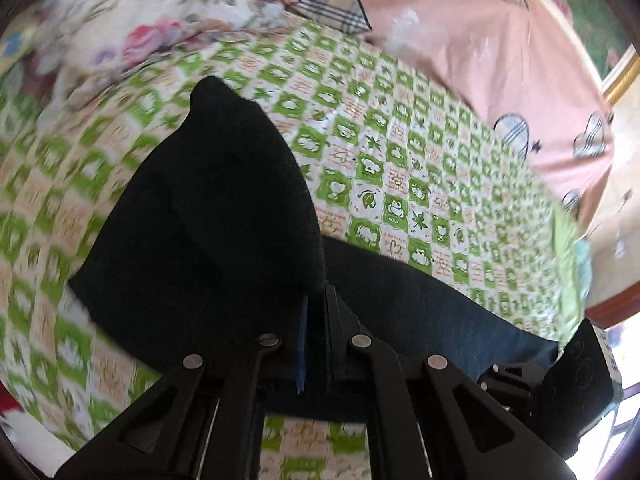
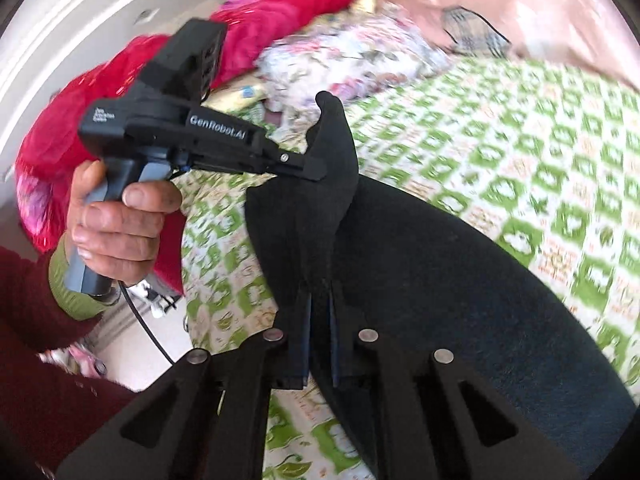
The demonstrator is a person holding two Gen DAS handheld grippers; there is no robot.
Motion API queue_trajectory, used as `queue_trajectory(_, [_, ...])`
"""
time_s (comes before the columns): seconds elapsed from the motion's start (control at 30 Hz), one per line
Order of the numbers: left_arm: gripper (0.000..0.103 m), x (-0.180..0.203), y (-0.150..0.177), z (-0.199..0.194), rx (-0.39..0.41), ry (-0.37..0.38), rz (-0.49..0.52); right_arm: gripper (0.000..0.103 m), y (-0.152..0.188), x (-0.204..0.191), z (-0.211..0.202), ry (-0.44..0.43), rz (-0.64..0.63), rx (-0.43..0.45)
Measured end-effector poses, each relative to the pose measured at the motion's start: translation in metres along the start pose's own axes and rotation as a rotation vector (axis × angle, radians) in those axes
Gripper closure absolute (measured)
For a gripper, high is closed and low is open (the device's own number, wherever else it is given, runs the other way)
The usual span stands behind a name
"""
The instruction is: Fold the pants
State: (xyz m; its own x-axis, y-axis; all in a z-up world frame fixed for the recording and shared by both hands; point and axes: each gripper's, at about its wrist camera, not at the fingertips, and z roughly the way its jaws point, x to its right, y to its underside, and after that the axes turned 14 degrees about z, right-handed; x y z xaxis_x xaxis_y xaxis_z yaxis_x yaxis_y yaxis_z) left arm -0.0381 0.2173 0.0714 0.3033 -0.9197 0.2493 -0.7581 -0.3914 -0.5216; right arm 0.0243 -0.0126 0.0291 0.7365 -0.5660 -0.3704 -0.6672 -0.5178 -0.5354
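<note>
- Left hand-held gripper: jaws pinched right down on the pants, dark cloth bunched between the two fingers and rising in a peaked fold straight ahead of the tips.
- Right hand-held gripper: same story, fingers nipped tight on an edge of the pants, cloth wedged in the narrow slot between them.
- From the right wrist view, the left hand-held gripper sits up ahead and to the left, clamped on a raised corner of the fabric, with the person's hand wrapped round its grey grip.
- Beyond both sets of fingers, the pants stretch out as a long dark band, partly lifted, partly lying on the bed.
- The bed carries a green-and-white checked sheet with little leaf and frog prints.
- Farther out past the fabric: a floral quilt, a pink cover with plaid hearts, and, off to the left in the right wrist view, a bright red blanket.
</note>
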Motion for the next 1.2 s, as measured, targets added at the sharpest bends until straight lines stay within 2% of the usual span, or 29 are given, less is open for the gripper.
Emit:
queue_trajectory(0.27, [0.099, -0.042, 0.05, 0.0, 0.006, 0.084, -0.148, 0.095, 0.009, -0.01, 0.011, 0.037, -0.041, -0.053])
queue_trajectory(0.47, [0.099, -0.051, 0.068, 0.006, 0.013, 0.1, -0.163, 0.093, 0.008, -0.009, 0.019, 0.075, 0.003, -0.064])
queue_trajectory(0.5, [0.099, -0.051, 0.068, 0.009, 0.013, 0.103, -0.164, 0.091, 0.008, -0.011, 0.022, 0.086, 0.004, -0.068])
queue_trajectory(0.53, [0.098, -0.052, 0.07, 0.01, 0.012, 0.106, -0.167, 0.08, 0.008, -0.012, 0.026, 0.097, 0.004, -0.071])
queue_trajectory(0.57, [0.098, -0.053, 0.072, 0.01, 0.012, 0.106, -0.168, 0.059, 0.008, -0.014, 0.028, 0.103, 0.002, -0.069])
queue_trajectory(0.63, [0.097, -0.054, 0.074, 0.01, 0.011, 0.107, -0.165, 0.042, 0.01, -0.018, 0.031, 0.112, -0.014, -0.059])
queue_trajectory(0.77, [0.09, -0.066, 0.072, 0.003, 0.031, 0.07, -0.176, 0.042, 0.014, -0.024, 0.041, 0.142, -0.04, -0.069])
queue_trajectory(0.87, [0.079, -0.081, 0.064, 0.001, 0.042, 0.069, -0.229, 0.042, 0.014, -0.028, 0.052, 0.153, -0.061, -0.087])
queue_trajectory(0.9, [0.072, -0.088, 0.06, 0.0, 0.052, 0.067, -0.251, 0.042, 0.014, -0.029, 0.056, 0.161, -0.067, -0.093])
queue_trajectory(0.97, [0.071, -0.094, 0.054, 0.0, 0.059, 0.033, -0.266, 0.042, 0.013, -0.033, 0.066, 0.202, -0.1, -0.098])
queue_trajectory(1.0, [0.073, -0.097, 0.051, 0.001, 0.062, 0.013, -0.27, 0.043, 0.014, -0.034, 0.069, 0.217, -0.112, -0.101])
queue_trajectory(1.03, [0.084, -0.1, 0.048, 0.002, 0.064, -0.003, -0.268, 0.049, 0.013, -0.034, 0.074, 0.234, -0.12, -0.102])
queue_trajectory(1.07, [0.094, -0.101, 0.046, 0.003, 0.063, -0.017, -0.257, 0.065, 0.013, -0.032, 0.077, 0.247, -0.116, -0.106])
queue_trajectory(1.1, [0.097, -0.101, 0.046, 0.004, 0.058, -0.026, -0.251, 0.074, 0.012, -0.031, 0.078, 0.249, -0.109, -0.107])
queue_trajectory(1.13, [0.098, -0.101, 0.047, 0.003, 0.055, -0.034, -0.245, 0.093, 0.01, -0.03, 0.076, 0.234, -0.095, -0.104])
queue_trajectory(1.2, [0.099, -0.101, 0.052, -0.001, 0.059, -0.026, -0.238, 0.097, 0.007, -0.031, 0.068, 0.201, -0.074, -0.085])
